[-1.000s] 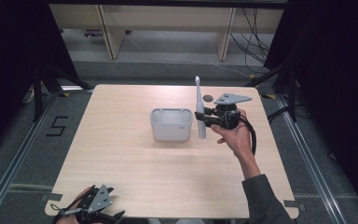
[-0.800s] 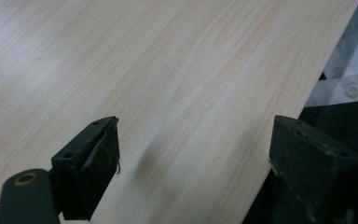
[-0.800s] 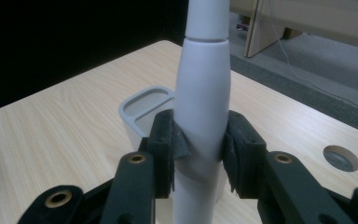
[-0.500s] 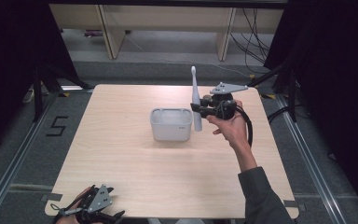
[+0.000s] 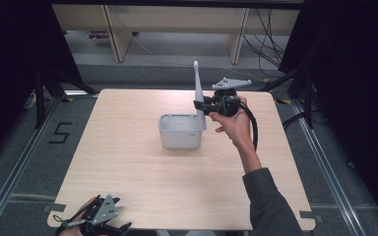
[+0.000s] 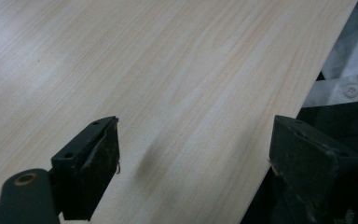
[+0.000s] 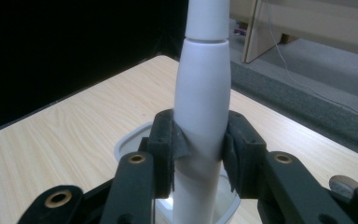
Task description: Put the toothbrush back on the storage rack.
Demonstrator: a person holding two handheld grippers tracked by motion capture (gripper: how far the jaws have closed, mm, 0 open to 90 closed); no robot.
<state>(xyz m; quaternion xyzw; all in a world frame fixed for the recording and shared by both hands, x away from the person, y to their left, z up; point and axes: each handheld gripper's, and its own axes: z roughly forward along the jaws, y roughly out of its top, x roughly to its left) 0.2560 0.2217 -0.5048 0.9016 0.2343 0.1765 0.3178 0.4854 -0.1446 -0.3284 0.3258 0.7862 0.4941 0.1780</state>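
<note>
Held upright: a long white plastic electric toothbrush [image 5: 197, 93], thick handle below, slim neck and head pointing up, long axis near vertical with only a slight lean. Gripped across the fat part of the handle [image 7: 201, 116] by the right tool [image 5: 200, 104], both black padded jaws pressed flat against its sides, closed as far as the handle allowed. Lower end of the brush poised at the right rim of a pale grey, rounded-square plastic tub [image 5: 179, 132], seen in the right gripper view directly beneath the handle with the open mouth [image 7: 130, 145] facing up. Hard to tell whether the tip had already dipped below the rim or merely hung over it. Judged from this: the drop called for a straight descent along the brush's own axis, tub below and slightly to the left of the tool. Tub stood near the middle of the light wooden counter [image 5: 128, 162]. Far nearer the tub: the right hand. Left tool [image 5: 109, 227] parked at the near left corner, well apart, jaws spread wide over bare wood, nothing between them.
</note>
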